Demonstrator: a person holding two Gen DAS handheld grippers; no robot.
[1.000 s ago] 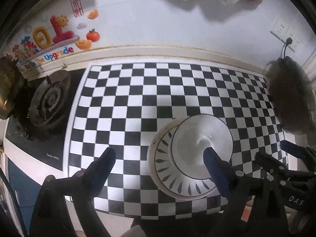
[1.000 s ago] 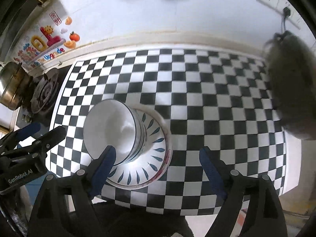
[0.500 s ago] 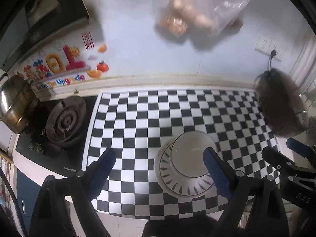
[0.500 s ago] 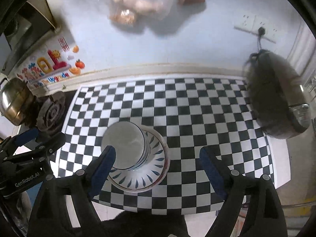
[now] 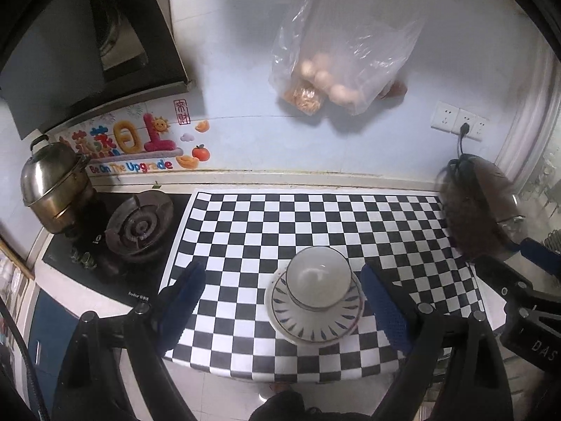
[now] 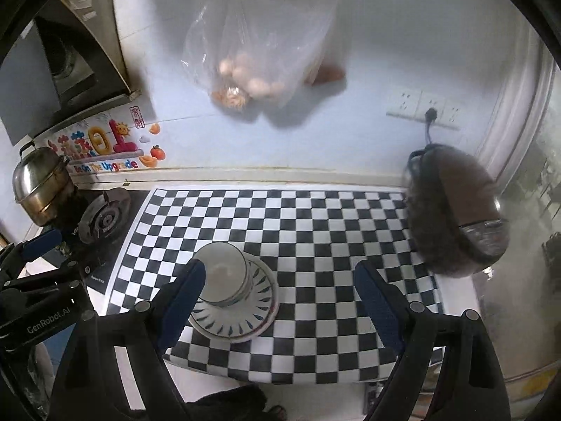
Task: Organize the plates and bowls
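Observation:
A white bowl (image 5: pixel 318 276) sits inside a white plate (image 5: pixel 312 326) with blue leaf marks on its rim, near the front edge of the checkered counter mat (image 5: pixel 315 217). The same bowl (image 6: pixel 224 271) and plate (image 6: pixel 242 319) show in the right wrist view. My left gripper (image 5: pixel 284 301) is open and empty, held above and in front of the stack. My right gripper (image 6: pixel 280 301) is open and empty, to the right of the stack and apart from it.
A gas burner (image 5: pixel 139 226) and a steel pot (image 5: pixel 52 189) stand at the left. A dark rice cooker (image 6: pixel 455 210) stands at the right, plugged into a wall socket (image 6: pixel 424 108). A plastic bag of food (image 5: pixel 336 70) hangs on the wall.
Both grippers have pulled back and up from the counter, so the bowl and plate look smaller and farther. The left finger that overlapped the bowl is now clear of it.

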